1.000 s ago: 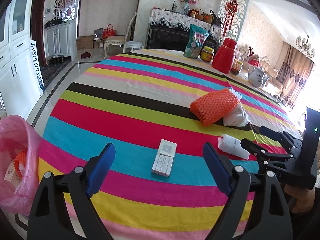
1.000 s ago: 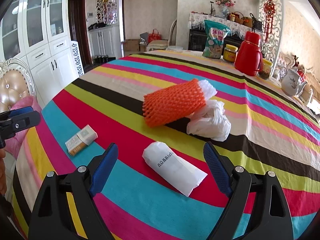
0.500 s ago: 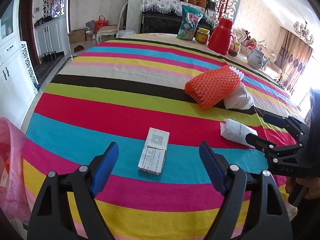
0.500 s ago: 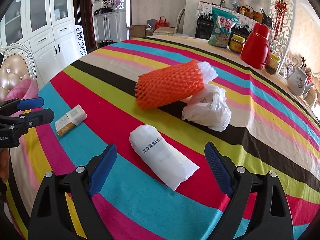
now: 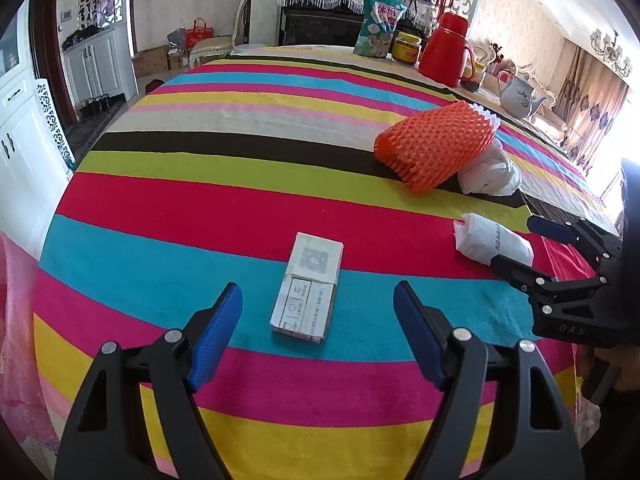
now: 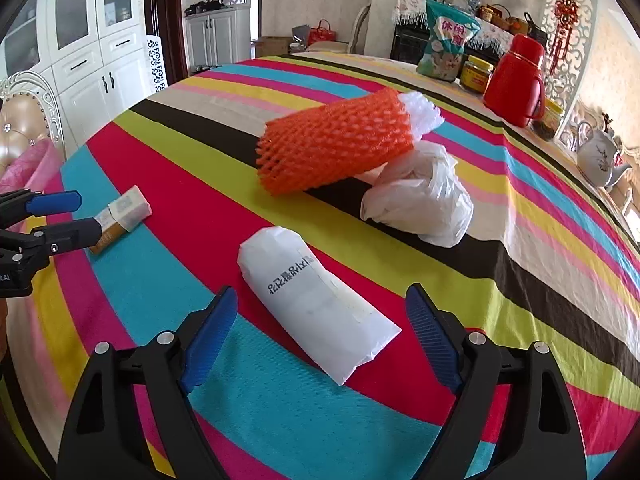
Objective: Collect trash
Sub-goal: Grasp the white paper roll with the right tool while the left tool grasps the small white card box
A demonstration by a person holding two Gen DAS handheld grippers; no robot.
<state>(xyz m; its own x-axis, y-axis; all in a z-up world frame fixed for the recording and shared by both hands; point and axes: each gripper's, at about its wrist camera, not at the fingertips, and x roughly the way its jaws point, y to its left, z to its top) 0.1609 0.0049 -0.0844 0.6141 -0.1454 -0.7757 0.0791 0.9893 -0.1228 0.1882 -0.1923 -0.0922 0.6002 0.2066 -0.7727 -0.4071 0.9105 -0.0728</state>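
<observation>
The left gripper (image 5: 318,312) has moved in since a second ago: its wide-open jaws now flank the near end of the small carton (image 5: 309,285) at 12 o'clock on the striped tablecloth (image 5: 224,200), not touching it. Likewise the right gripper (image 6: 322,320) has closed in, spread wide around the white paper packet (image 6: 316,304). Farther off at 12 o'clock, the orange foam net (image 6: 336,146) and crumpled white plastic bag (image 6: 420,200) lie unmoved, touching each other.

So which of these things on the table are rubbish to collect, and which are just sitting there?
Rubbish, most likely:
small box
white paper packet
orange foam net
crumpled plastic bag

Just sitting there, at the table's far end:
red flask
snack bag
jar
teapot
</observation>
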